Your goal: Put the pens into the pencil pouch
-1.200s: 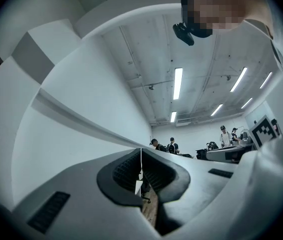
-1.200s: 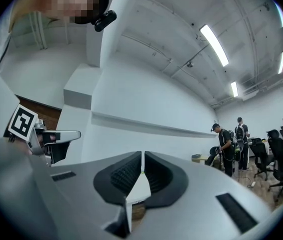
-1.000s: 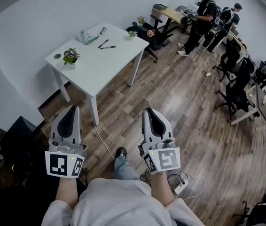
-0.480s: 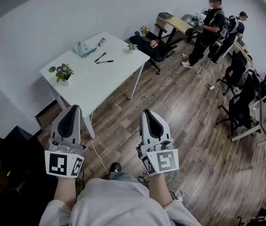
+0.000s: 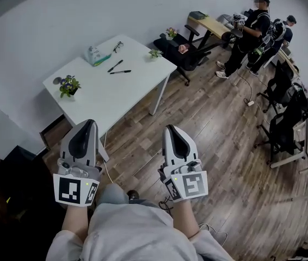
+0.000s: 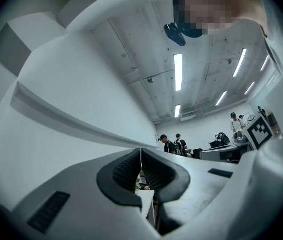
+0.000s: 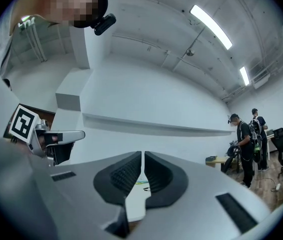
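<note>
Toward the white table's (image 5: 122,98) far end lie the pencil pouch (image 5: 95,56) and, just right of it, two black pens (image 5: 118,68), none bagged yet. Well short of the table, my left gripper (image 5: 88,123) is pinched together, empty; my right gripper (image 5: 171,128) likewise.

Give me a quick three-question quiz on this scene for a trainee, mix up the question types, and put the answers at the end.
1. True or false: the left gripper is holding something.
2. Where do the two pens lie? A, on the floor; B, on the white table; C, between the jaws of the right gripper.
3. Fill in the blank: the right gripper's jaws are ___.
Key: 1, false: its jaws are shut with nothing between them. 2, B. 3, shut.
</note>
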